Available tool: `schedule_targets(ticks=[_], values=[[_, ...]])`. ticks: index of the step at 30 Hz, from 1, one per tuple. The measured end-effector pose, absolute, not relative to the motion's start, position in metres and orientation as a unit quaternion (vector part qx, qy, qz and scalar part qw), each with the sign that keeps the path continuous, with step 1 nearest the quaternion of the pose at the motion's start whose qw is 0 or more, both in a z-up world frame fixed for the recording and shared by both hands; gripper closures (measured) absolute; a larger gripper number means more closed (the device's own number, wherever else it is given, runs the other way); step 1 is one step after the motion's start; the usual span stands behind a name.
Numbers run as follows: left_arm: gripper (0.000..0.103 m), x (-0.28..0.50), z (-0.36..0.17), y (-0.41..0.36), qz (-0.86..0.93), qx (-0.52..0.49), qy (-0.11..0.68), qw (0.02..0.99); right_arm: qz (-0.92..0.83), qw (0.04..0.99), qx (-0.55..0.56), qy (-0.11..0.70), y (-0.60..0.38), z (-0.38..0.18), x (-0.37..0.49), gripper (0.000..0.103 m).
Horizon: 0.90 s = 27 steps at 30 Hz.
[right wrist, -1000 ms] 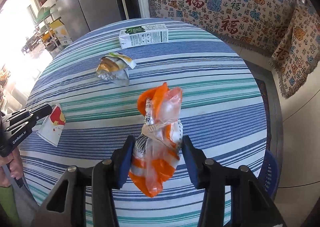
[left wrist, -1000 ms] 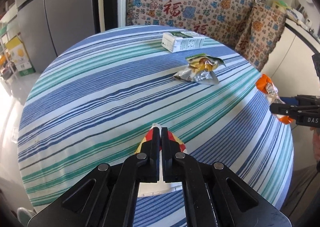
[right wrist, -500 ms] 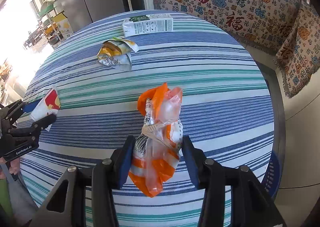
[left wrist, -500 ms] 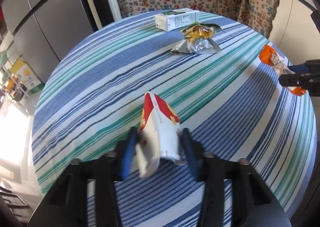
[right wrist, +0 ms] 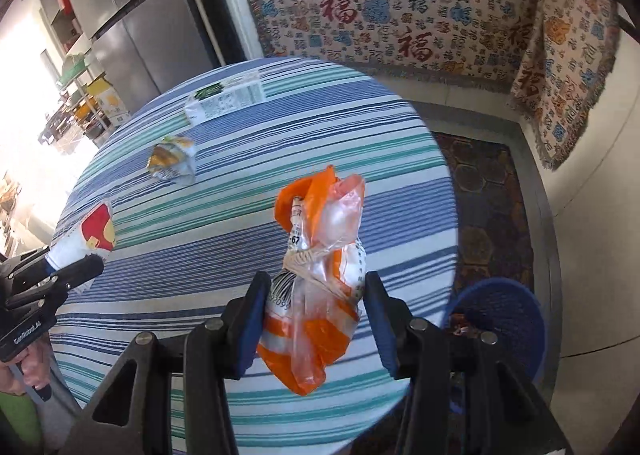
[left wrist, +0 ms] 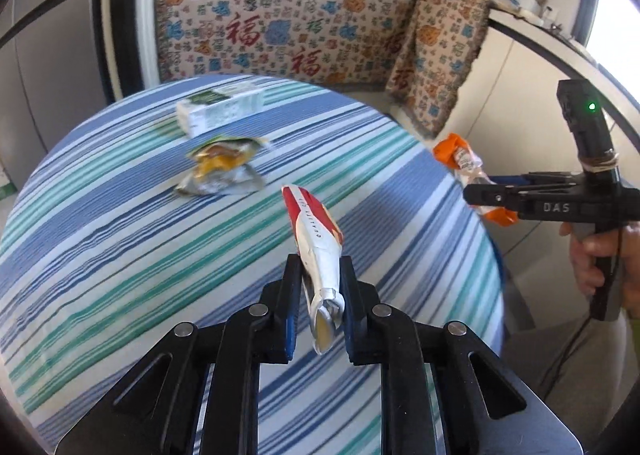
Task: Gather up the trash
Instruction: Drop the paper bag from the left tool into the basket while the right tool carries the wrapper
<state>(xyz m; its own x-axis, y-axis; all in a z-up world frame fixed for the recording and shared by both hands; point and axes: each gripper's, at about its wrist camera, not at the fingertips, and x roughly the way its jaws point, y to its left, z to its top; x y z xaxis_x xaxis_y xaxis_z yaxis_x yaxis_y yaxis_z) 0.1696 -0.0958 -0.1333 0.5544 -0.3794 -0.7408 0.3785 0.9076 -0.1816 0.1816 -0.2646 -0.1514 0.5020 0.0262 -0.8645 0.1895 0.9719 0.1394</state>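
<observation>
The left gripper [left wrist: 318, 295] tilts down over the striped counter [left wrist: 120, 255], jaws pinched on a red-white wrapper [left wrist: 316, 239] whose long axis runs away along them. The right gripper [right wrist: 314, 315], pitched steeper, has jaws part-open, clamping an orange bag [right wrist: 320, 271] lengthwise above the counter edge.

Item count: two grippers, left gripper [left wrist: 320, 279] and right gripper [right wrist: 314, 295]; four trash items: one red-and-white wrapper [left wrist: 316, 239], one orange plastic bag [right wrist: 320, 255], one crumpled foil packet [left wrist: 220, 171], one carton [left wrist: 220, 113]; one blue basket [right wrist: 504, 319]; one striped table [left wrist: 120, 239].
</observation>
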Motion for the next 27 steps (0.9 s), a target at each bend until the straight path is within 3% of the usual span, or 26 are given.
schedule_targets(ticks=[14,27], values=[[0.081,0.187,-0.145,-0.331,-0.348,0.027,0.436,0.83,-0.181,0.826,0.169,0.506,-0.442,-0.194,0.097,0.055],[0.073,0.206,-0.217,-0.411,-0.354,0.038,0.473,0.806,-0.2,0.806,0.222,0.511,-0.503,-0.259,0.074,0.054]])
